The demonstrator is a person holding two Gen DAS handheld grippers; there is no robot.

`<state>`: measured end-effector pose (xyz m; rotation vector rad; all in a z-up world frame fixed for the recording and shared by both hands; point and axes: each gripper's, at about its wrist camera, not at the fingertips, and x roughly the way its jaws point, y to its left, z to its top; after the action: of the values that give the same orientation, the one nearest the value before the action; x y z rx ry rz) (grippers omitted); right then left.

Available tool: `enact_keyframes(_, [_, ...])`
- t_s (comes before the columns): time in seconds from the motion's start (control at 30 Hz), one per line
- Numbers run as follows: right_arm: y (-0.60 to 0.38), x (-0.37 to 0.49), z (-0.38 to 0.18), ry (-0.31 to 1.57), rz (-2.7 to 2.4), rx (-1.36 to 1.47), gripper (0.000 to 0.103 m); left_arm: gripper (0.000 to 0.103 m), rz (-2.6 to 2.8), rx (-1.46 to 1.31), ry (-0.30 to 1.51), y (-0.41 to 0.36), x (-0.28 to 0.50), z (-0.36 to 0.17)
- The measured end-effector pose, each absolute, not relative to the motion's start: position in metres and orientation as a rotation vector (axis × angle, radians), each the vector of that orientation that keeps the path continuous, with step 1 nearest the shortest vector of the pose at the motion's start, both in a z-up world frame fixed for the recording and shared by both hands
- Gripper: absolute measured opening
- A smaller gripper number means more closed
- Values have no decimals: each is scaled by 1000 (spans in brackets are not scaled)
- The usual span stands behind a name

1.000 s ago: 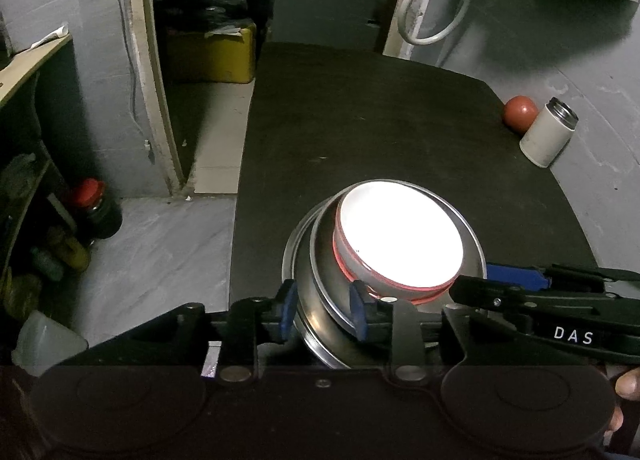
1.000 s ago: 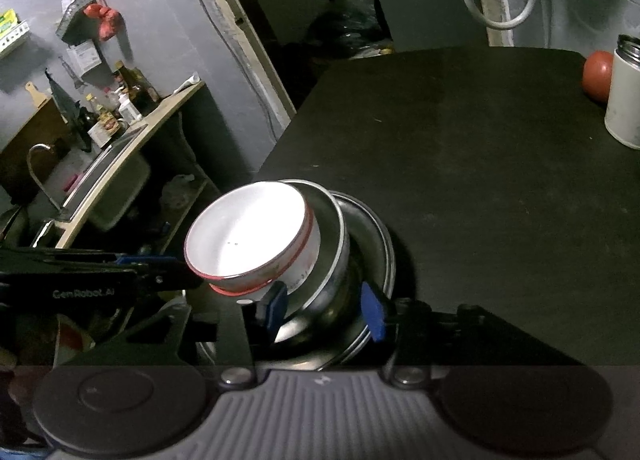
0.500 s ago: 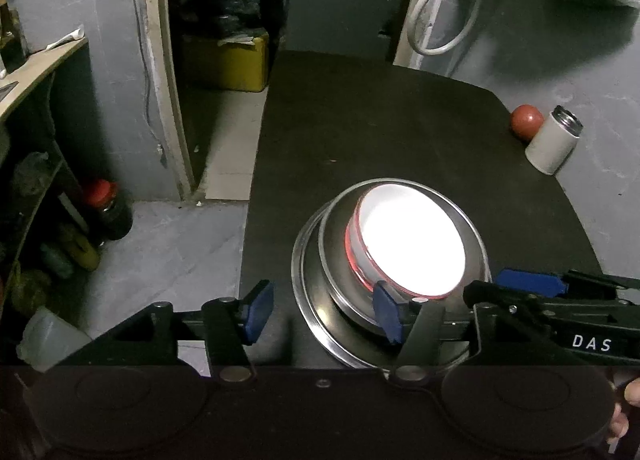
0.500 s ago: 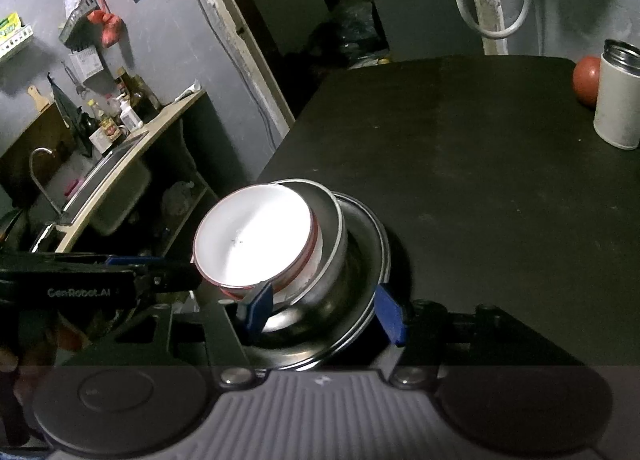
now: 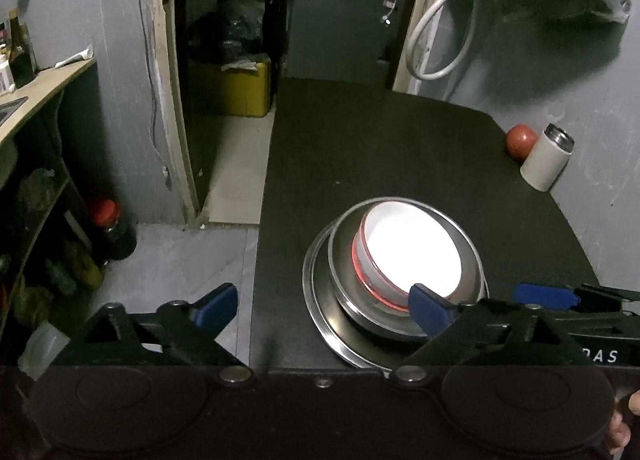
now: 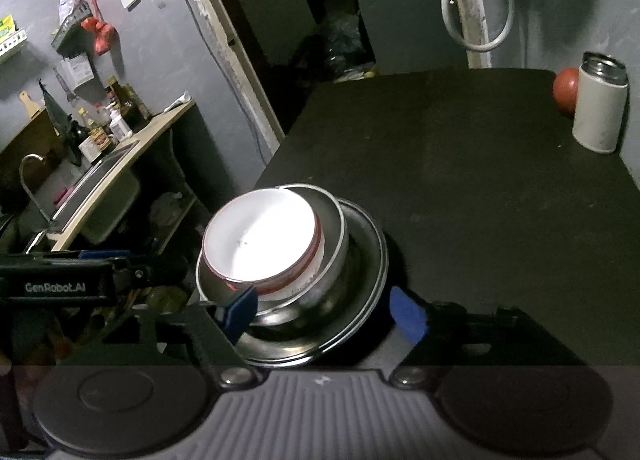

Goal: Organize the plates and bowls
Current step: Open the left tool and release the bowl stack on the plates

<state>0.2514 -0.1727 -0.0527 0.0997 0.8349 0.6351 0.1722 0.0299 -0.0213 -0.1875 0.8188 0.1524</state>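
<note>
A bowl (image 5: 412,256) sits inside a larger bowl (image 5: 468,256) on a plate (image 5: 320,300) near the table's (image 5: 380,156) front left edge, while a flask (image 5: 546,158) stands beside a ball (image 5: 520,140) at the far right.

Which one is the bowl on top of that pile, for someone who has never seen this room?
Start at the black table. Near its front left edge sits a steel plate holding a steel bowl, and the top bowl nests inside that. It alone is white inside, with a red band round its rim; the rest are bare metal.
</note>
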Motion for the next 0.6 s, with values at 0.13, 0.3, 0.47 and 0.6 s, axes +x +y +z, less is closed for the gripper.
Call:
enact_keyframes(0.13, [-171, 243, -47, 808, 600, 109, 89, 98, 124, -182, 801, 34, 168, -19])
enact_keyframes(0.3, [-164, 228, -39, 775, 541, 110, 97, 100, 81, -174, 784, 42, 160, -17])
enact_keyframes(0.47, [-156, 210, -33, 735, 473, 107, 102, 102, 47, -160, 767, 53, 151, -10])
enact_keyframes(0.6, [-151, 194, -30, 703, 423, 123, 102, 102, 16, -136, 749, 60, 142, -6])
